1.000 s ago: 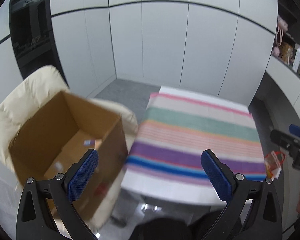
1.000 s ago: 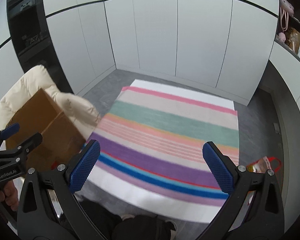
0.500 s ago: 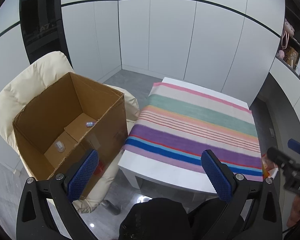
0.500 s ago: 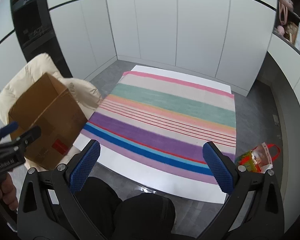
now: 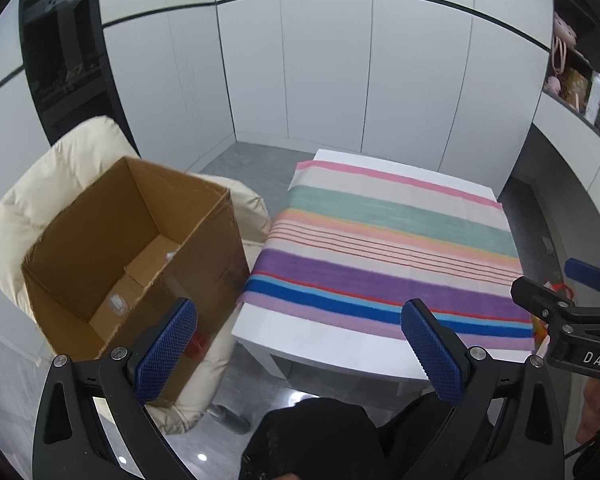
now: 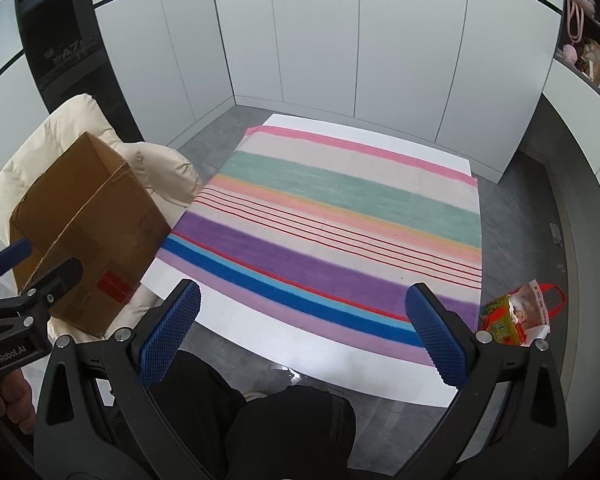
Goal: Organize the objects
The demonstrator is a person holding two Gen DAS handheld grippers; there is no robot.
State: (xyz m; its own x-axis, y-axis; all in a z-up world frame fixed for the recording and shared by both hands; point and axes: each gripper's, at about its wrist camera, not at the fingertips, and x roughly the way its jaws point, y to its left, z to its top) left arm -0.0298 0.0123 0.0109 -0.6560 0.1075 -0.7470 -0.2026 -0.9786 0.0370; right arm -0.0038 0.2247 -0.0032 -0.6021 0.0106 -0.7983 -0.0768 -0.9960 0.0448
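Observation:
An open cardboard box (image 5: 140,248) sits on a cream padded chair (image 5: 52,188), left of a white table covered by a striped cloth (image 5: 384,256). Small clear items (image 5: 118,304) lie on the box floor. My left gripper (image 5: 300,340) is open and empty, held above the gap between box and table. My right gripper (image 6: 302,328) is open and empty, above the near edge of the striped cloth (image 6: 340,224). The box (image 6: 92,232) shows at the left of the right wrist view. Each gripper appears in the other's view: the right gripper (image 5: 572,312), the left gripper (image 6: 20,300).
A colourful bag with red handles (image 6: 516,316) lies on the grey floor right of the table. White cabinet doors (image 5: 340,80) close off the back. A shelf with items (image 5: 580,88) is at the upper right. My dark-clothed legs (image 6: 260,420) are below.
Both grippers pulled back and rose, so the table and box look smaller and more fully in view. The box interior became visible in the left view. Both stayed open.

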